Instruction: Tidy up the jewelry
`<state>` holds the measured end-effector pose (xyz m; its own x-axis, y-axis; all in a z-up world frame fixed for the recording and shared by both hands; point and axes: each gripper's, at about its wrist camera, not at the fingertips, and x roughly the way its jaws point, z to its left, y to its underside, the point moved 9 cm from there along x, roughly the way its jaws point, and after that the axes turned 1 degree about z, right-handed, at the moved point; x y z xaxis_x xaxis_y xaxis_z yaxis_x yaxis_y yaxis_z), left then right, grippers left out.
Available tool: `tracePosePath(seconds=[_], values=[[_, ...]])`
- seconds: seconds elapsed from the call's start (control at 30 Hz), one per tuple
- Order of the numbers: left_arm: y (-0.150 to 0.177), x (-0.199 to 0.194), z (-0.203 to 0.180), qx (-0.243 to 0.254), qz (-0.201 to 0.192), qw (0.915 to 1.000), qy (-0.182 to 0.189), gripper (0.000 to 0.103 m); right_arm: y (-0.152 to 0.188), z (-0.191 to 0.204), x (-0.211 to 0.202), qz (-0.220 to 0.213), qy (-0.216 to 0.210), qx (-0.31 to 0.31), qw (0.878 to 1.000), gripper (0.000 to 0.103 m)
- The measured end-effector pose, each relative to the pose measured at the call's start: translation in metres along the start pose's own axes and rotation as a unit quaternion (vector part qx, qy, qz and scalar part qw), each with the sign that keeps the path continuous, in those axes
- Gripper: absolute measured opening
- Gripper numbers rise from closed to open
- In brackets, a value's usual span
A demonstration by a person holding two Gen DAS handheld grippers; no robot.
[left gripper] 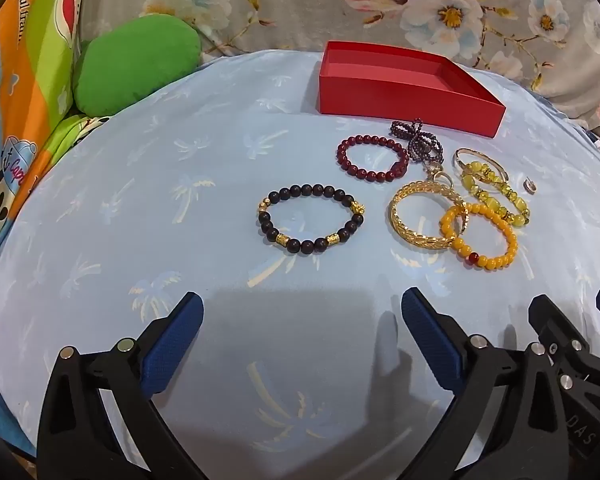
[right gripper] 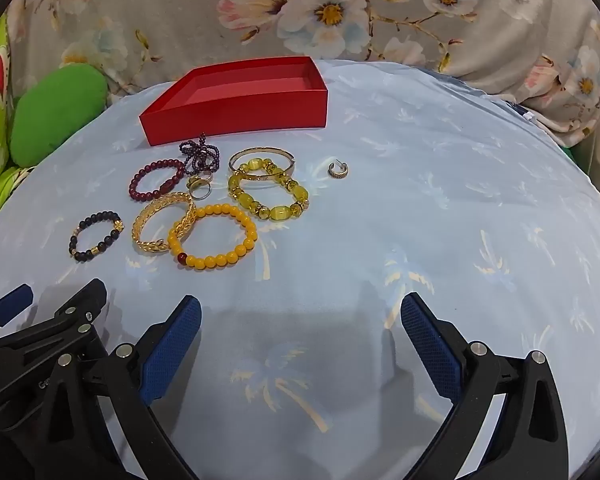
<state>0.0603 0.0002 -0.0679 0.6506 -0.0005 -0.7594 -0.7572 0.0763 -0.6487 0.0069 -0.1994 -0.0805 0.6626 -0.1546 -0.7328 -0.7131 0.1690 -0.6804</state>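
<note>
An empty red box [left gripper: 404,96] [right gripper: 236,120] sits at the back of the light blue cloth. In front of it lie a black-and-gold bead bracelet [left gripper: 268,224] [right gripper: 76,246], a dark red bead bracelet [left gripper: 342,156] [right gripper: 134,190], a purple bead strand [left gripper: 418,144] [right gripper: 198,158], a gold chain bangle [left gripper: 400,224] [right gripper: 144,244], an orange bead bracelet [left gripper: 508,236] [right gripper: 252,236], a yellow-green bead bracelet [left gripper: 496,196] [right gripper: 240,196], a thin gold bangle [right gripper: 260,151] and a small ring [left gripper: 529,185] [right gripper: 337,171]. My left gripper [left gripper: 302,312] and right gripper [right gripper: 300,314] hover open near the cloth's front, side by side, both empty.
The light blue palm-print cloth [left gripper: 140,200] [right gripper: 440,200] covers a soft mound. A green cushion [left gripper: 136,68] [right gripper: 56,116] and a colourful cartoon cushion [left gripper: 28,80] lie at the left. A floral fabric [left gripper: 460,8] [right gripper: 340,12] rises behind the box.
</note>
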Motion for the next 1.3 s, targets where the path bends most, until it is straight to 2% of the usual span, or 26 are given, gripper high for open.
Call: tracePosePath(seconds=[0.23,0.27,1.3], values=[[-0.001,-0.003,-0.003,0.003,-0.005,1.0,0.002,0.095,0.001,0.005,0.003,0.0,0.009,-0.004,1.0,0.097],[-0.002,-0.002,-0.001,0.001,-0.005,1.0,0.003,0.095,0.001,0.001,-0.004,-0.004,-0.001,-0.002,1.0,0.097],[-0.003,-0.007,-0.002,-0.007,-0.019,0.9996,0.021,0.095,0.001,0.003,-0.009,-0.02,-0.006,-0.003,1.0,0.097]])
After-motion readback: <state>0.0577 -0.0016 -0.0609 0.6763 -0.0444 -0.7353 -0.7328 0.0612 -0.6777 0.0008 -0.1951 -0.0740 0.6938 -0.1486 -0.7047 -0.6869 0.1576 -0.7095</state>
